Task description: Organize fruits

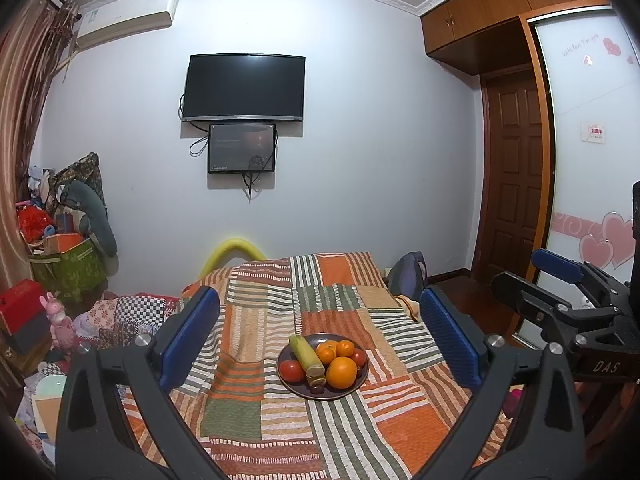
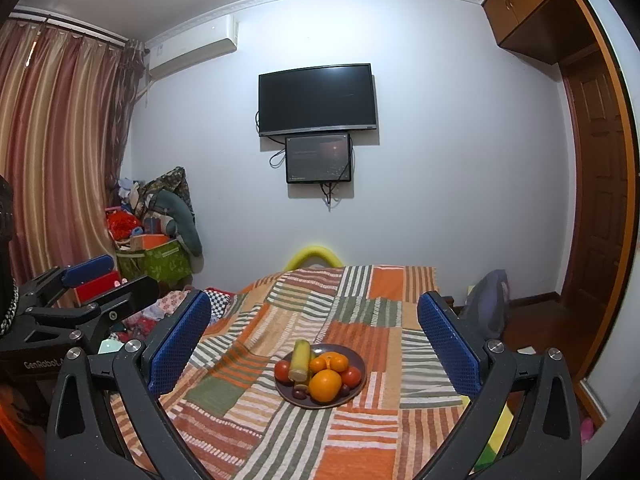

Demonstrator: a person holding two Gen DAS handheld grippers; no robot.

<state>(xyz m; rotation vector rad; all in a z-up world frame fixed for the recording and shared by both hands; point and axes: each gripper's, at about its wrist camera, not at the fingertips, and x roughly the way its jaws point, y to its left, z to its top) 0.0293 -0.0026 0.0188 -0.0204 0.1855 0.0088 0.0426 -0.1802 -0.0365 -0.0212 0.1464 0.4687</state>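
Observation:
A dark round plate [image 1: 288, 385] [image 2: 357, 360] sits on a striped patchwork blanket [image 1: 340, 432] [image 2: 360, 440]. It holds a large orange [image 1: 341, 372] [image 2: 325, 385], smaller oranges [image 1: 345, 348] [image 2: 335, 361], red tomatoes [image 1: 291, 371] [image 2: 351, 376], a green-yellow corn cob [image 1: 306, 356] [image 2: 300, 360] and small dark fruits [image 1: 317, 389] [image 2: 299, 393]. My left gripper [image 1: 320, 336] is open and empty, held above and short of the plate. My right gripper [image 2: 314, 342] is open and empty, likewise short of the plate. Each gripper shows at the edge of the other's view: the right one [image 1: 560, 280], the left one [image 2: 88, 280].
A wall with a TV [image 1: 244, 88] and a smaller screen [image 1: 241, 148] faces me. Cluttered bags and boxes [image 1: 68, 248] stand at the left by the curtain [image 2: 52, 140]. A wooden door [image 1: 512, 184] and wardrobe [image 1: 592, 140] are at the right. A yellow foam tube [image 1: 232, 252] lies beyond the blanket.

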